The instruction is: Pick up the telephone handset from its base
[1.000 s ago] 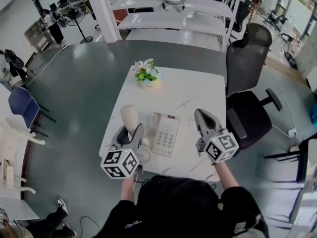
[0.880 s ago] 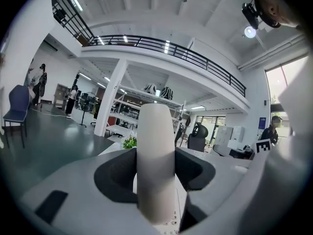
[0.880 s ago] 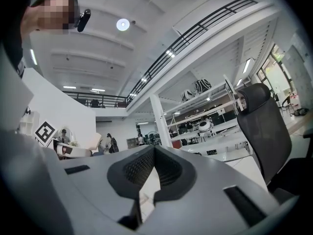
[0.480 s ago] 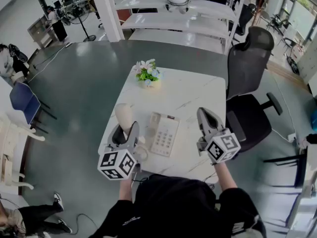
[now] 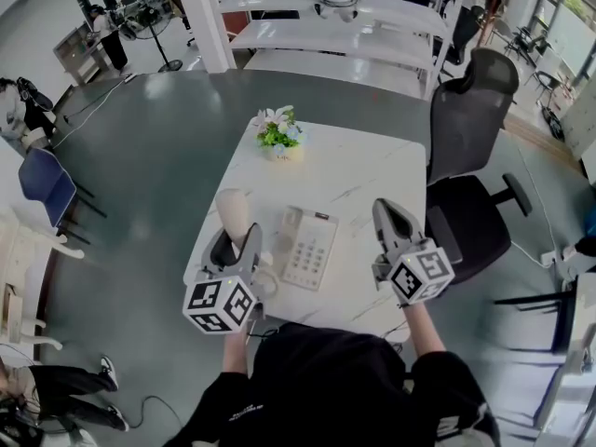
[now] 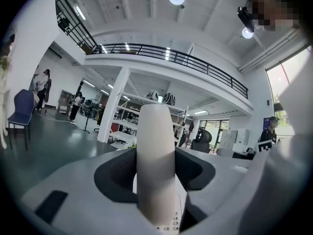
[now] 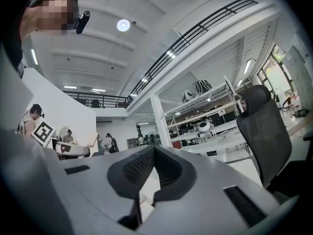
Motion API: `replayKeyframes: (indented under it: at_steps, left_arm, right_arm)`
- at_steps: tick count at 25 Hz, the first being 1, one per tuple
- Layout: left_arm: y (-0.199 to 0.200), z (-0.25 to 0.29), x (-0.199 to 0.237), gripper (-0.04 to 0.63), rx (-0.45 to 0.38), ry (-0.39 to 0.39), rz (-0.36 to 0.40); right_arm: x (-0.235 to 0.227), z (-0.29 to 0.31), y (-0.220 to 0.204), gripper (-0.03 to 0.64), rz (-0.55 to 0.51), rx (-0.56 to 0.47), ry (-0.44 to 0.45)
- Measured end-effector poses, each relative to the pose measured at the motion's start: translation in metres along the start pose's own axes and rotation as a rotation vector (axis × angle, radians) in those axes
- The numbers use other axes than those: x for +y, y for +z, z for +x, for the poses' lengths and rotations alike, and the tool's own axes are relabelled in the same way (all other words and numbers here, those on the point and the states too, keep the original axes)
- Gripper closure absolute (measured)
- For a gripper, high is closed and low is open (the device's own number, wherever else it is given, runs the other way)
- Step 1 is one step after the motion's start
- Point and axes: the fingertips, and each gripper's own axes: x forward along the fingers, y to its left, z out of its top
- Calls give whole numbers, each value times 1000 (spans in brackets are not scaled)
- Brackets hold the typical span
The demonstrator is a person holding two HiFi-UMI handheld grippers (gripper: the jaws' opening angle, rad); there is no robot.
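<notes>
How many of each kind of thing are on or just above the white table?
Phone base: 1
Handset: 1
Flower pot: 1
Claws: 2, left claw and right claw
Total: 5

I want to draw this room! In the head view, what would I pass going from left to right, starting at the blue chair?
blue chair → handset gripped in the left gripper → telephone base → right gripper → black office chair
</notes>
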Motion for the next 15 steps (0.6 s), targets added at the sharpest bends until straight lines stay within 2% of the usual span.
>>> replayKeyframes:
  at_steps: [15]
  left_arm:
    - [-1, 1, 2, 380, 7, 3, 4]
  right_arm:
    - [2, -3, 2, 627, -60, 9, 1]
